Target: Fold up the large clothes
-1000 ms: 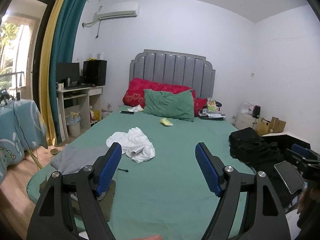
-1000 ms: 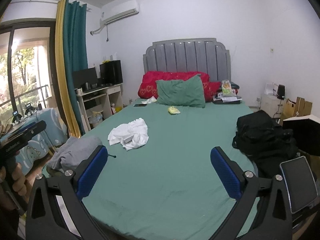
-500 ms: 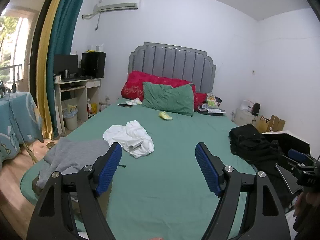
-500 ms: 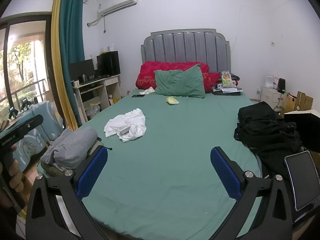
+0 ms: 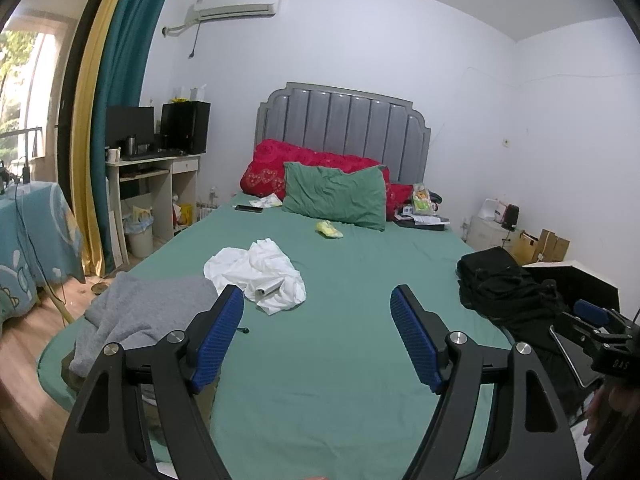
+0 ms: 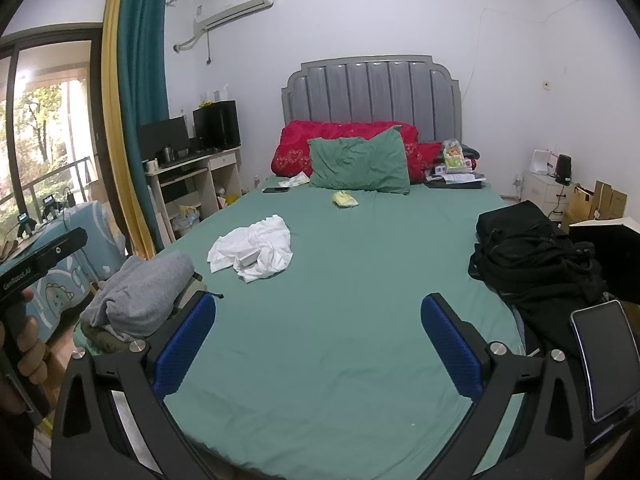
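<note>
A crumpled white garment (image 5: 260, 276) lies on the green bed (image 5: 340, 360), left of the middle; it also shows in the right wrist view (image 6: 254, 254). A grey garment (image 5: 140, 316) lies bunched at the bed's near left corner, seen too in the right wrist view (image 6: 140, 296). A black pile of clothes (image 5: 504, 292) sits at the right edge, seen too in the right wrist view (image 6: 532, 256). My left gripper (image 5: 318, 344) is open and empty above the bed's near part. My right gripper (image 6: 318, 348) is open and empty, also over the near part.
A green pillow (image 5: 336, 196) and red pillows (image 5: 272, 168) lean on the grey headboard. A small yellow item (image 5: 329, 230) and a phone (image 5: 249, 208) lie near them. A desk (image 5: 156, 184) stands left of the bed. A tablet (image 6: 608, 356) sits at the right.
Both grippers have moved forward toward the bed and a little lower. The grey garment now shows closer at the near left. Both jaws stay open.
</note>
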The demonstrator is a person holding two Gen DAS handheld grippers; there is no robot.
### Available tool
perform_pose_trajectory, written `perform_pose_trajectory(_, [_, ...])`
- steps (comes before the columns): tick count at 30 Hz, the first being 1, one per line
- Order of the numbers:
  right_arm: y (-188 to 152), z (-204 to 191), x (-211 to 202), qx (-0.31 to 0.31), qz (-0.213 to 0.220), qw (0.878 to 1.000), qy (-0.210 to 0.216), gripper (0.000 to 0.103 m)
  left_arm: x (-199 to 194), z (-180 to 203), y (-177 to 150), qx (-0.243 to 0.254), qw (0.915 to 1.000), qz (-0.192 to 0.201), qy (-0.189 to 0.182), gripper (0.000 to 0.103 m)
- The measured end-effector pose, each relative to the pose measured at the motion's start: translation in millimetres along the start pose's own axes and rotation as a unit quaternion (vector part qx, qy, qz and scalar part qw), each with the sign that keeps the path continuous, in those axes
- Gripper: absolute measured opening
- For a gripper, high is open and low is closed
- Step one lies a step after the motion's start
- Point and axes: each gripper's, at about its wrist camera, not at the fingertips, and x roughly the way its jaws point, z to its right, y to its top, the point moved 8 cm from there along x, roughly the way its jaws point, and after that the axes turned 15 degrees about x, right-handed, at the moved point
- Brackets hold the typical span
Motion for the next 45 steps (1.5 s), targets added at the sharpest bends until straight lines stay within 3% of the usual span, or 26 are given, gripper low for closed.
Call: perform_pose_trajectory(45, [-2.1, -4.0, -3.4, 0.000, -0.002, 1.000, -0.002, 0.102, 1.2, 0.1, 2.4, 0.001, 1.0000, 0.001, -0.002, 0.079])
